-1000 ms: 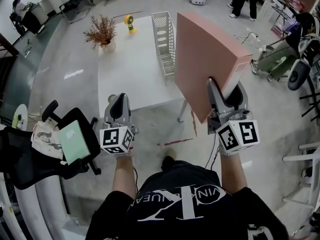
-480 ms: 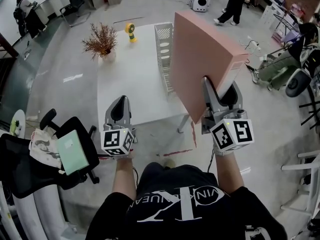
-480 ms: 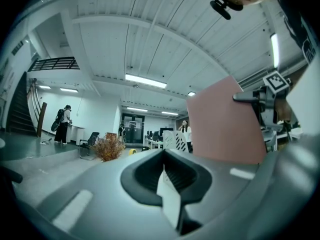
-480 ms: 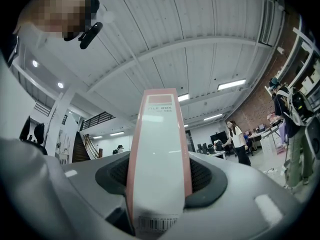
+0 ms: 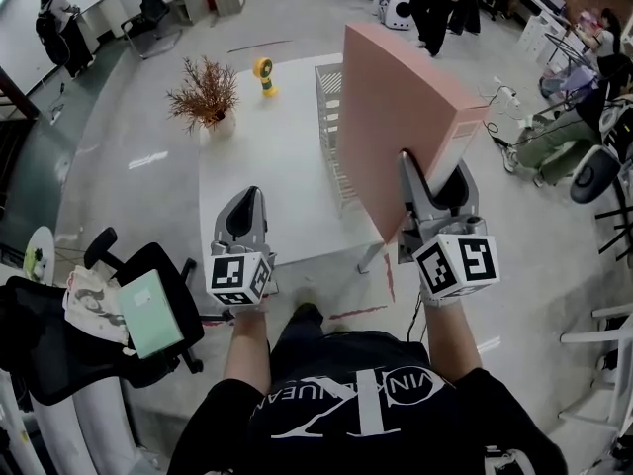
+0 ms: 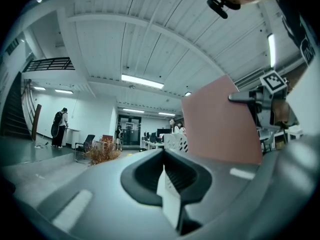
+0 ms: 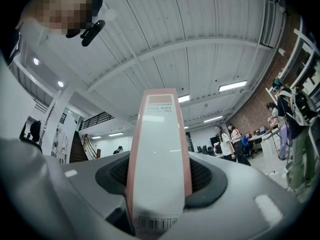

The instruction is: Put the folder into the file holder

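Observation:
A pink file-box folder (image 5: pixel 401 137) stands upright in my right gripper (image 5: pixel 435 181), which is shut on its white spine (image 7: pixel 160 154) near the bottom end. The folder is in the air over the right front edge of the white table (image 5: pixel 257 166). A white mesh file holder (image 5: pixel 329 107) stands on the table just left of the folder, which hides part of it. My left gripper (image 5: pixel 244 209) hovers at the table's front edge with its jaws together and nothing in them. The left gripper view shows the folder (image 6: pixel 220 124) and the file holder (image 6: pixel 176 141) ahead to the right.
A dried plant in a pot (image 5: pixel 206 92) and a small yellow fan (image 5: pixel 262 72) stand at the far end of the table. A black office chair with a green notebook (image 5: pixel 148 310) is at my left. A person (image 5: pixel 430 8) stands beyond the table, and chairs and equipment are at the right.
Both grippers have moved forward toward the table, and the folder has come along in the right one. The table and file holder now lie closer under the grippers.

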Tool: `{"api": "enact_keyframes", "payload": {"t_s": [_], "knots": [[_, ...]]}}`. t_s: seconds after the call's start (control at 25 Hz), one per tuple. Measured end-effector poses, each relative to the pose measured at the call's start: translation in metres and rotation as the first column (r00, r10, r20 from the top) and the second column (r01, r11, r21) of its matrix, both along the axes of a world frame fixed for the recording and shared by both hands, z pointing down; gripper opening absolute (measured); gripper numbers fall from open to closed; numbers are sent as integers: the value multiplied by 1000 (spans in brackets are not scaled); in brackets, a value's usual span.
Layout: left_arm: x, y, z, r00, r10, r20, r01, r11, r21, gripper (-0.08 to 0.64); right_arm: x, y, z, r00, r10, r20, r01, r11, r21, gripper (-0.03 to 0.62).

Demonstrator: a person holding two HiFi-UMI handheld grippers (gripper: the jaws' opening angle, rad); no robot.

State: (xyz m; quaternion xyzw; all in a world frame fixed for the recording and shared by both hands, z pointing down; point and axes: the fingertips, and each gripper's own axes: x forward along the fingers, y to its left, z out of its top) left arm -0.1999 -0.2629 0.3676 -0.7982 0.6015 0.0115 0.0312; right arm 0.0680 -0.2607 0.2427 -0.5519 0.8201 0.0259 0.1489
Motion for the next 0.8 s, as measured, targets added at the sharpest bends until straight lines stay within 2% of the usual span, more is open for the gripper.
{"api": "enact_keyframes", "payload": {"t_s": [0.28,0.48,0.8], "knots": [[-9,-39,3,999,45,15,-45,999,-18,0,-15,-29,2,998,63,4,-63,998,11,293],[-9,-58,5,996,83,24,-82,996,-33,0,-28,-49,9,997,80,-6,-80,997,-1,293],[-20,-78,14,994,104,36,-102,993,-61,0,-47,-71,13,995,90,-32,-89,996,29,293]]}}
